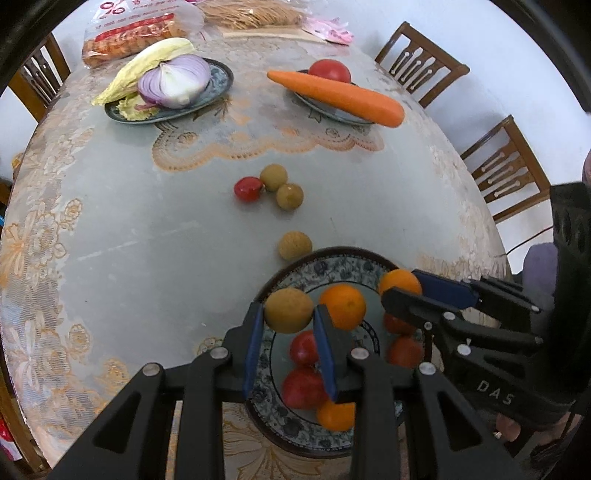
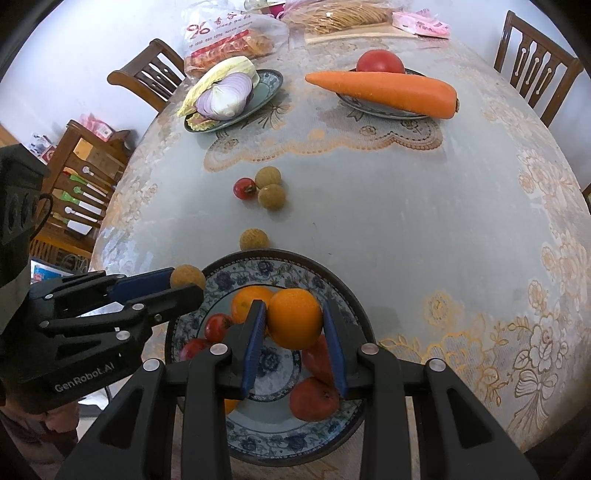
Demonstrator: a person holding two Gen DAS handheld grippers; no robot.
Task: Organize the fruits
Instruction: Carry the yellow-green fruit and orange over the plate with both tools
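Fruits fill the near plate (image 2: 343, 295): oranges and red ones already in. Your left gripper (image 1: 290, 314) pinches a longan (image 1: 289, 309) over the plate's left rim; your right gripper (image 2: 295, 321) pinches an orange (image 2: 294, 318) above its middle. Left on the desk (image 2: 406, 221): one longan (image 2: 253, 239) just beyond the plate, two more and a cherry tomato (image 2: 244, 188) farther off. All are round, with no long axis.

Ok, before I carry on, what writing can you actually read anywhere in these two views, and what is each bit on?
"DAS": white letters on the body of the right claw, seen from the left wrist view.
"GenRobot.AI": white letters on the body of the left claw, seen from the right wrist view.
"96": large red digits on the snack bag at the table's far end; the smaller print beside them is too blurred to read.
Pink packets: print unreadable.
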